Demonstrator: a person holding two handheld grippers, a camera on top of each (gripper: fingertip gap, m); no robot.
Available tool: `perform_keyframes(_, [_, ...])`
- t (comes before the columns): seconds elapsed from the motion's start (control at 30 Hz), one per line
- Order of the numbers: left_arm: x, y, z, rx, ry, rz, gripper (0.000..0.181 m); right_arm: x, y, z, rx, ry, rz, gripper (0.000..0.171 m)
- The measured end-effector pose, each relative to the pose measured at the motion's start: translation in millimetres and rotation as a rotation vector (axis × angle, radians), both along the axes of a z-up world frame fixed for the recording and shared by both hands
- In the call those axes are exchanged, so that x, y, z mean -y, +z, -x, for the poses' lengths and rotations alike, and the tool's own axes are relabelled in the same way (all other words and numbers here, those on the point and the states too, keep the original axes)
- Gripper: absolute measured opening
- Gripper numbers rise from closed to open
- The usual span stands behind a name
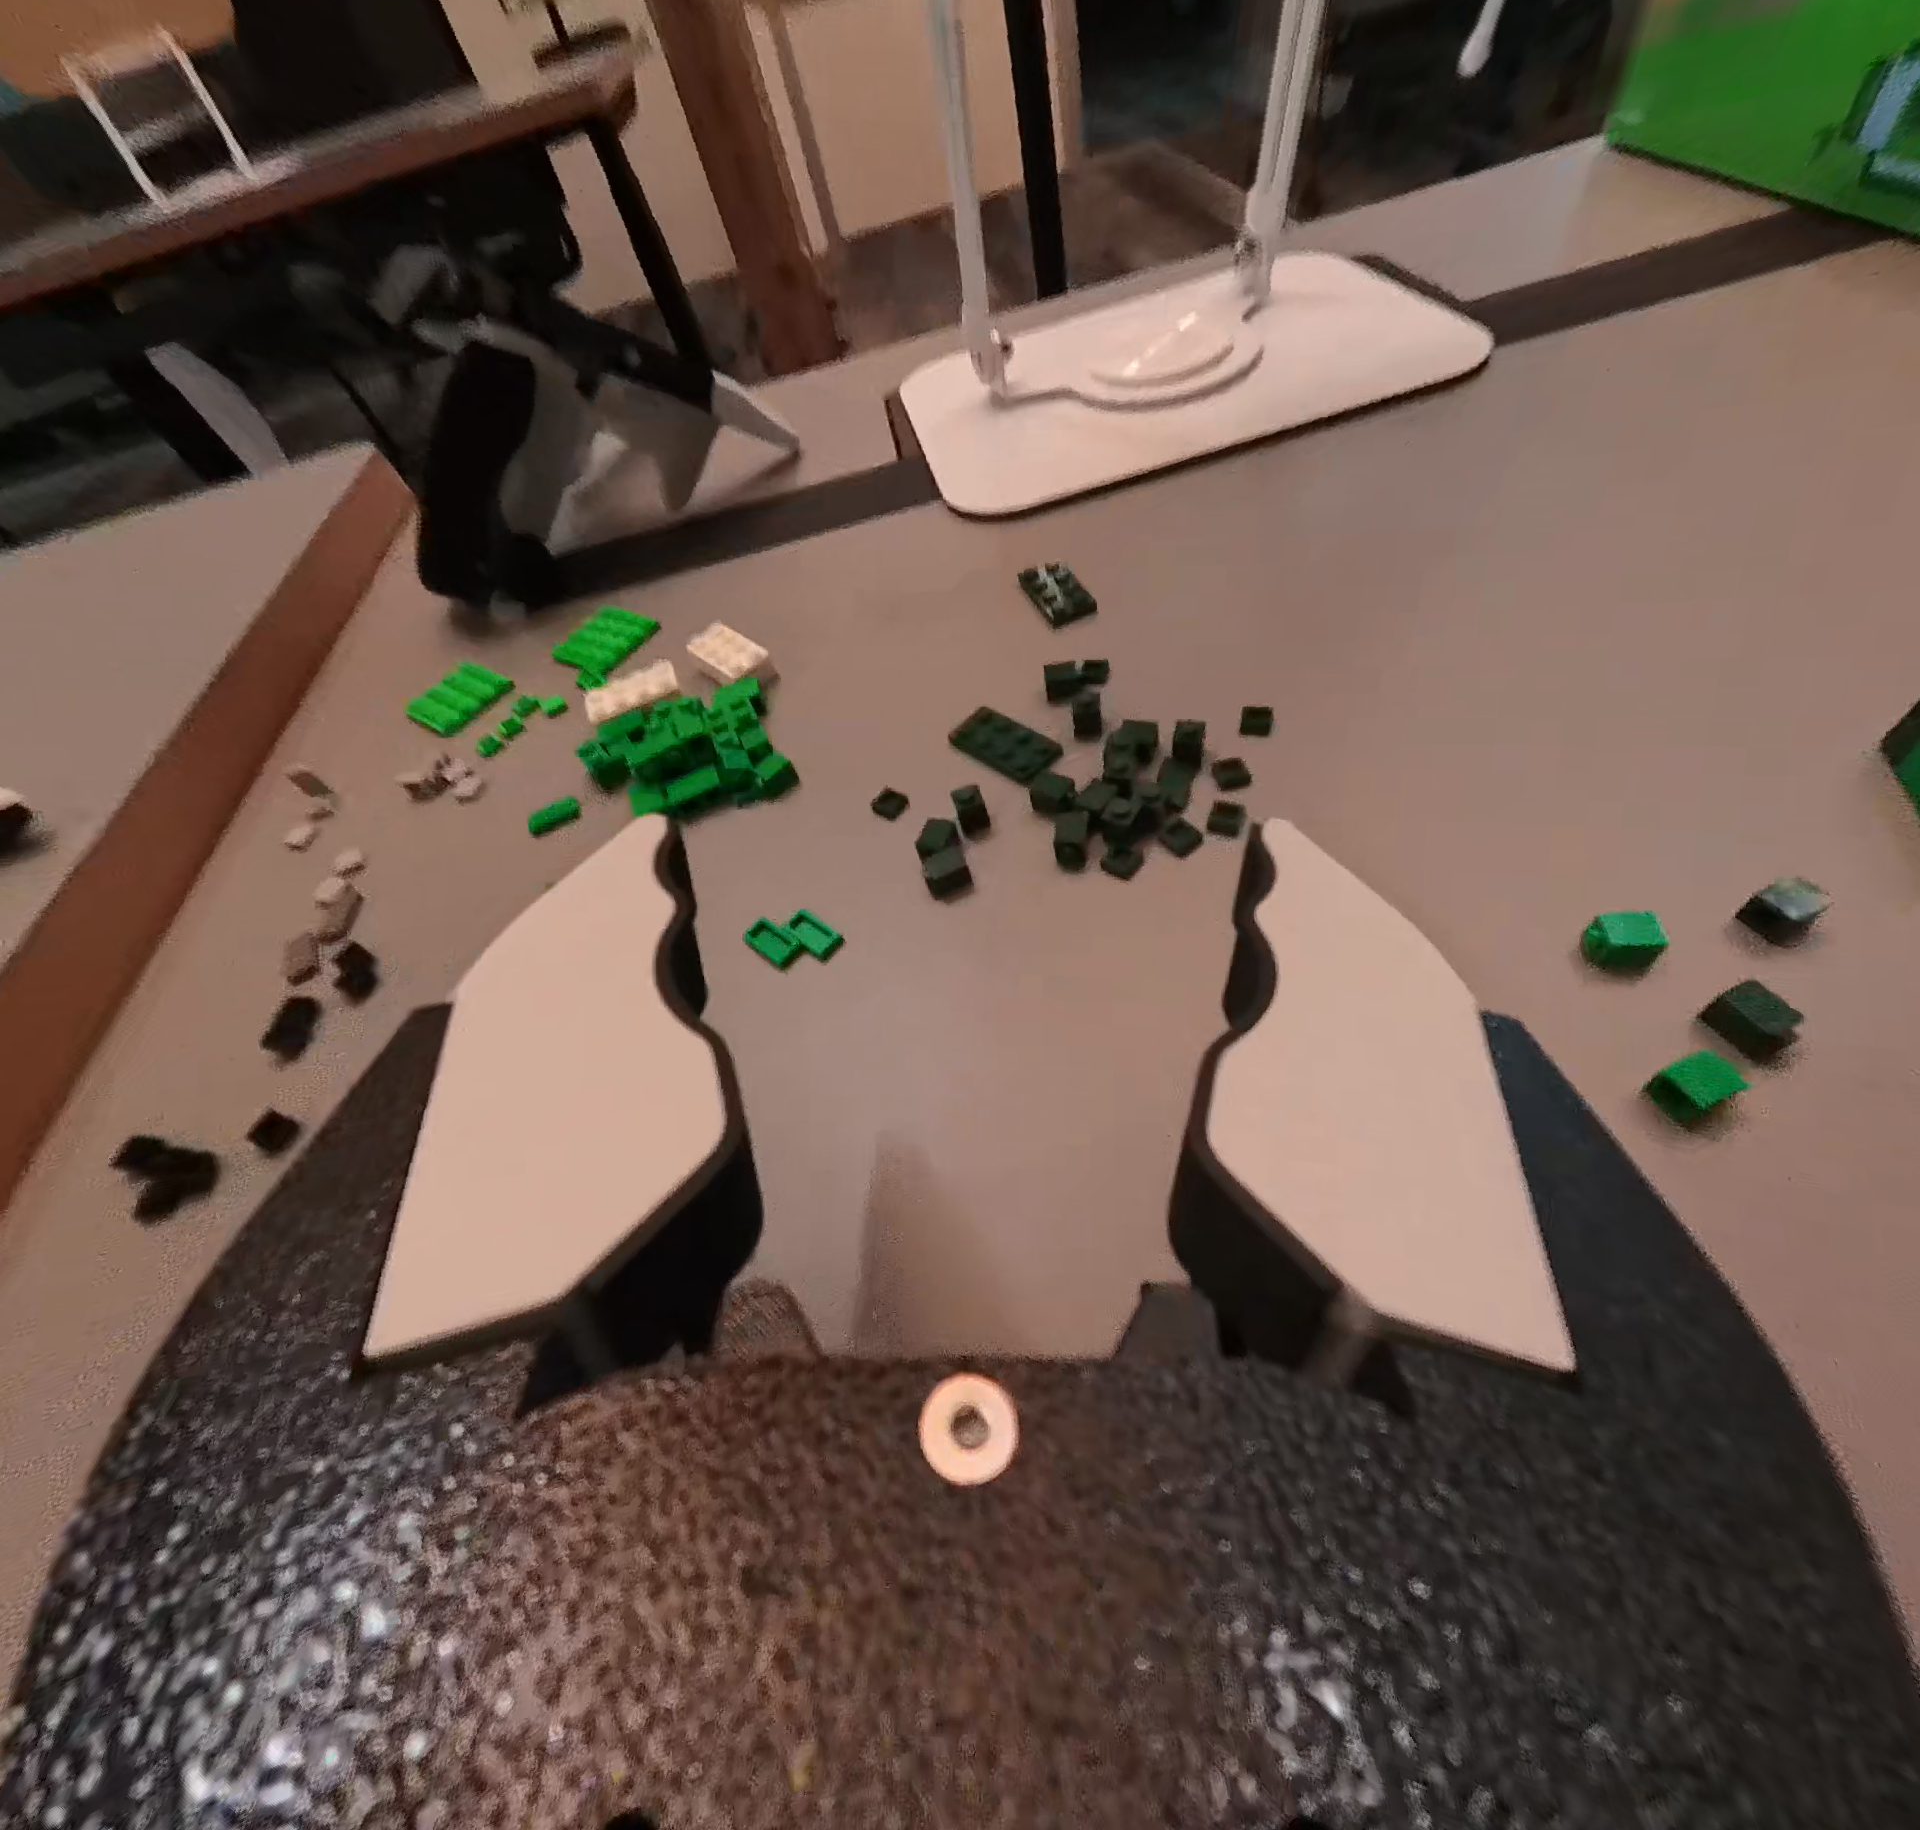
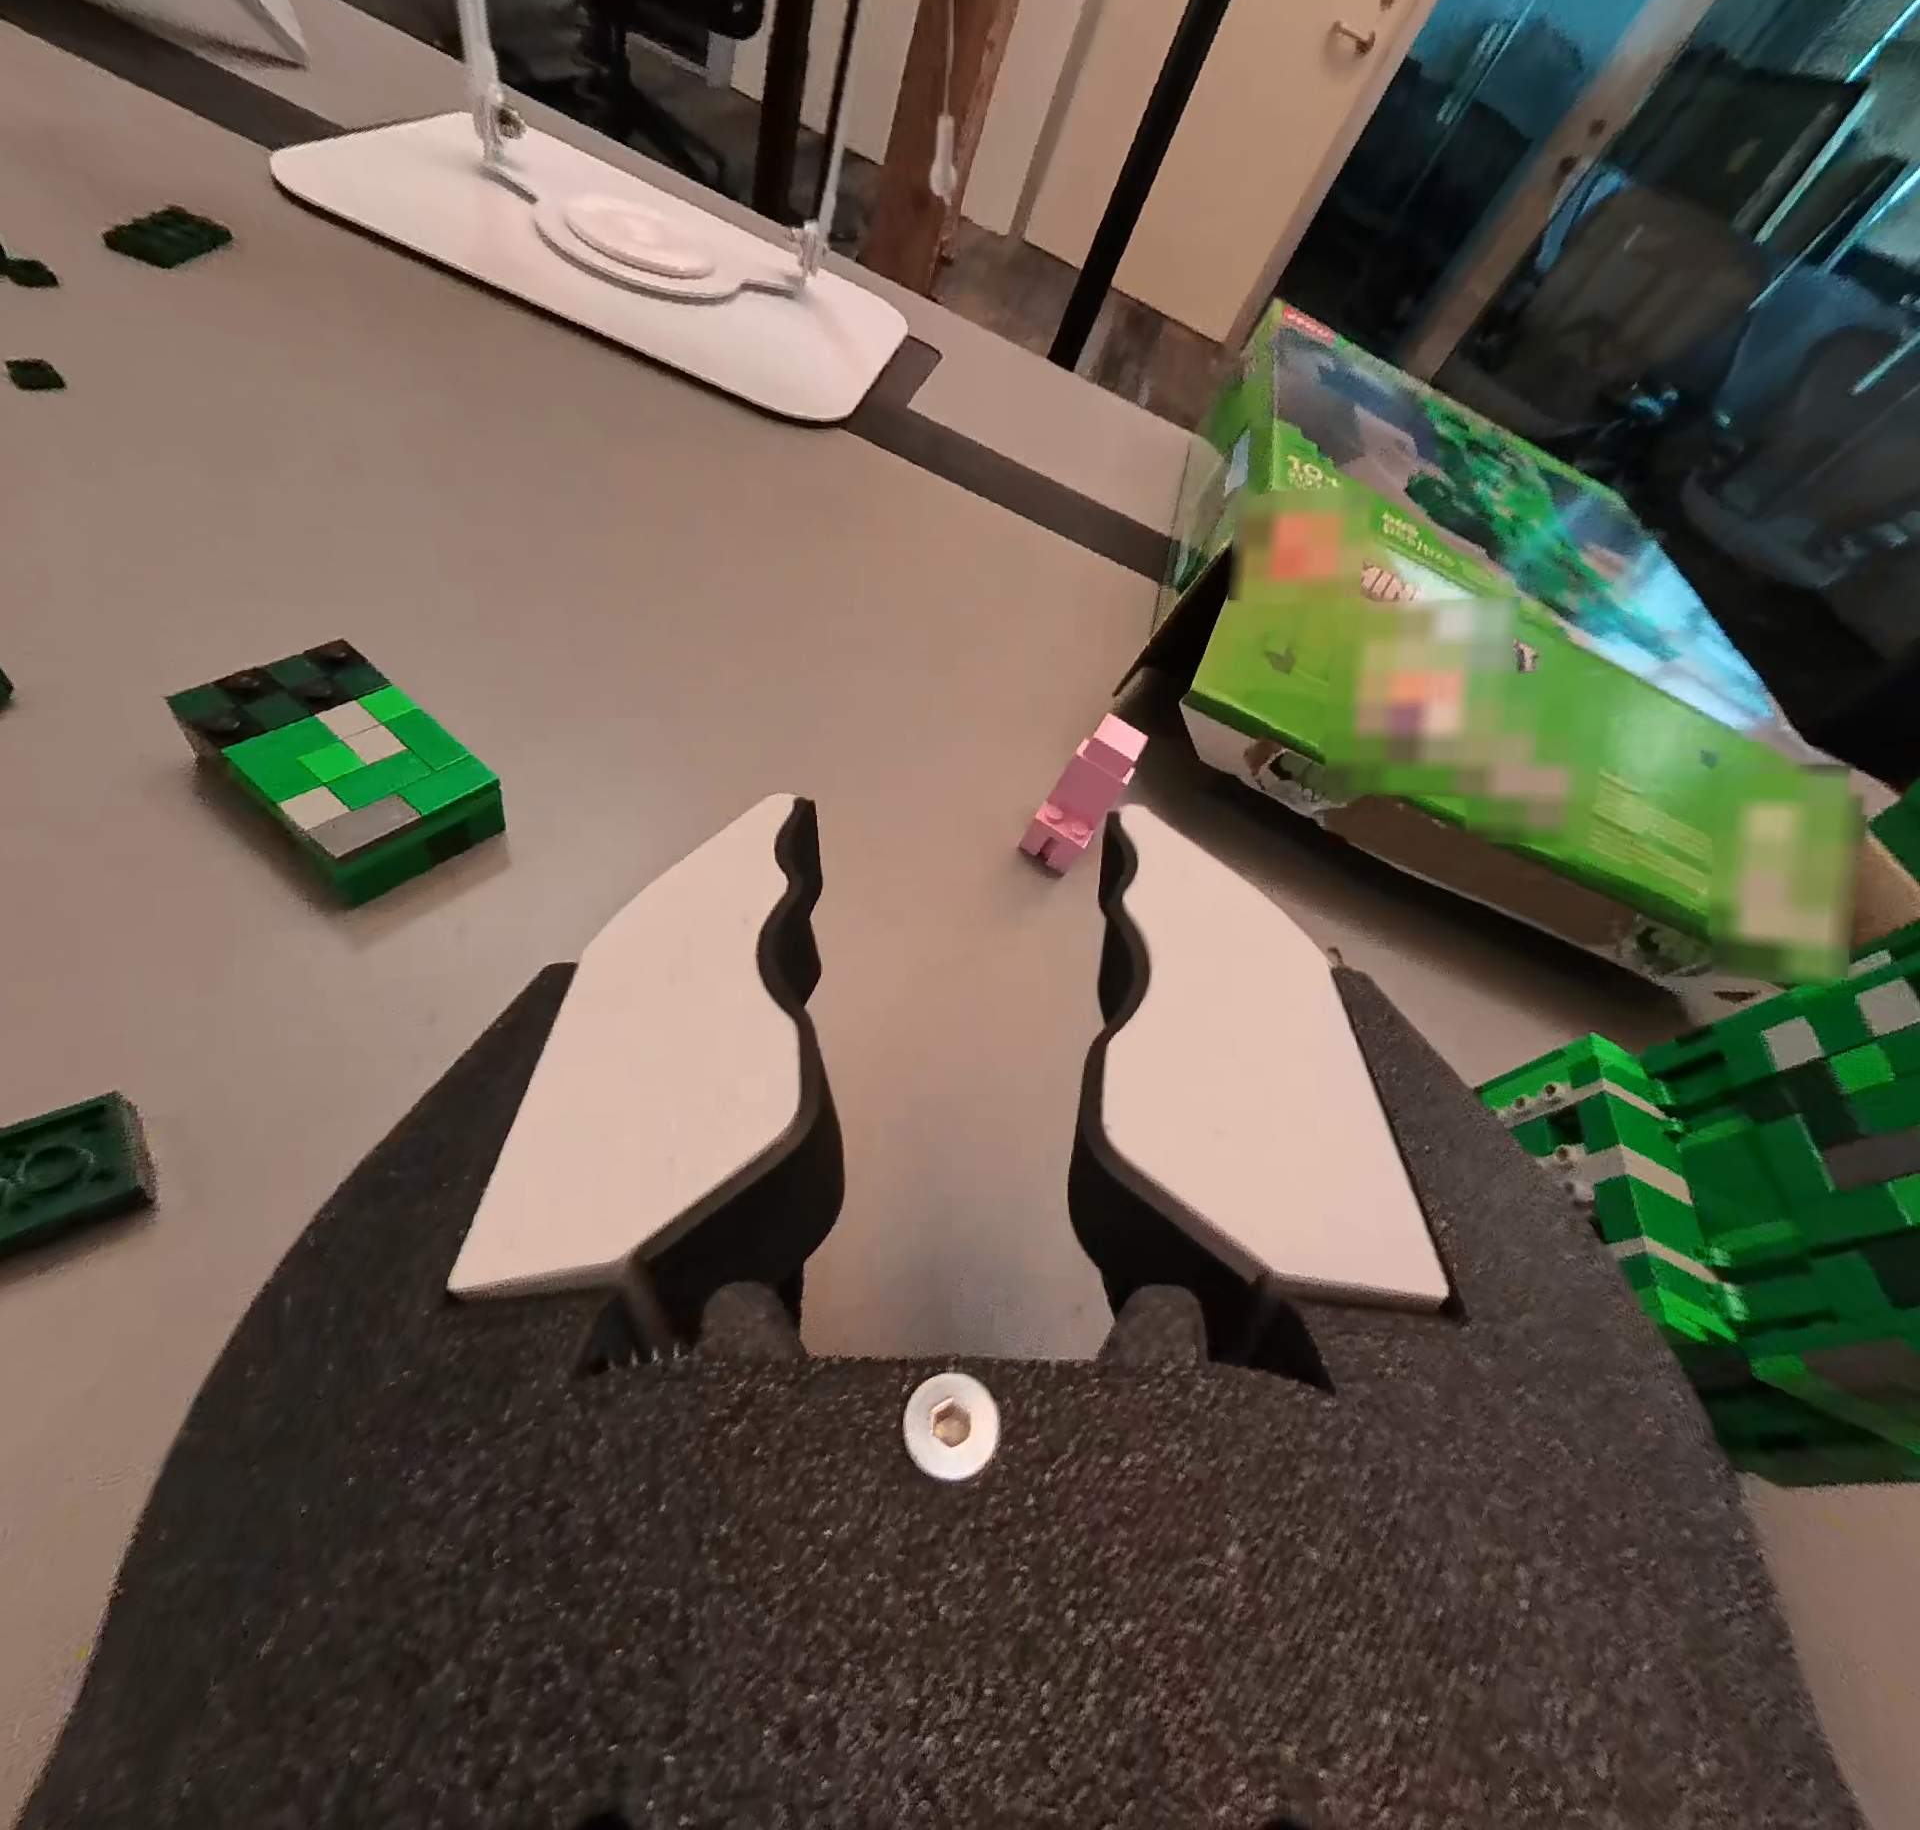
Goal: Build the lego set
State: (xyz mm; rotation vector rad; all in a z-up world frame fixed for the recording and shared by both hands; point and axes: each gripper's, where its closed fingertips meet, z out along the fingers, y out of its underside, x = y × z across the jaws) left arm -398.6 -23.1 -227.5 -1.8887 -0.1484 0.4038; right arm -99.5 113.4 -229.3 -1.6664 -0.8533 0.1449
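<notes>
Left gripper (image 1: 961, 835): I am holding it wide open and empty above the counter (image 1: 1455, 575), fingers pointing at the loose bricks.
Right gripper (image 2: 956, 824): I am holding it open too, gripping nothing, over bare counter in mid frame.
Bright green pile (image 1: 691, 752): lying just past my left fingertip, upper left of centre in the left view, with white bricks (image 1: 727, 653) touching its far edge.
Dark green pile (image 1: 1122, 783): scattered upper centre, near my right fingertip in the left view.
Two green tiles (image 1: 795, 939): lying alone between my open fingers in the left view; I am judging these the nearest pick.
Grey and black bits (image 1: 322, 907): strung down the left edge of the left view.
Panel (image 2: 338, 767): a flat green patchwork slab at the left of the right view, apart from everything else.
Built block (image 2: 1766, 1209): large green assembly at the right edge of the right view, close beside my right finger.
Pig (image 2: 1086, 793): pink figure standing just off my right fingertip, with the box (image 2: 1507, 700) behind it.
Risk, tiles: they are thin and flat, so I am expecting my fingers to slide over them or flick them away.
Risk, piles: sweeping low would be scattering the sorted colours together.
Risk, right side: turning carelessly would be knocking over the pig or bumping the built block.
</notes>
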Motion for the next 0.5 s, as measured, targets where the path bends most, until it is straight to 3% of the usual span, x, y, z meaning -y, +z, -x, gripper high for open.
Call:
perform_keyframes(0.07, [0, -1, -1, 0.022, -0.005, 0.004, 0.1, 0, -2, 2, 0.03, 0.0, -0.014, 0.052])
perform_keyframes(0.17, [1, 9, -3, -0.007, -0.004, -0.044, 0.095, -2, 1, 1, 0.035, -0.029, -0.048, 0.069])
perform_keyframes(0.3, [1, 14, -5, -0.057, -0.009, -0.067, 0.093, -1, 4, -1, -0.005, -0.024, -0.044, 0.066])
perform_keyframes(0.5, [-2, 14, -13, 0.093, -0.071, -0.117, 0.089, -1, 6, 6, -0.043, 0.023, -0.025, 0.057])
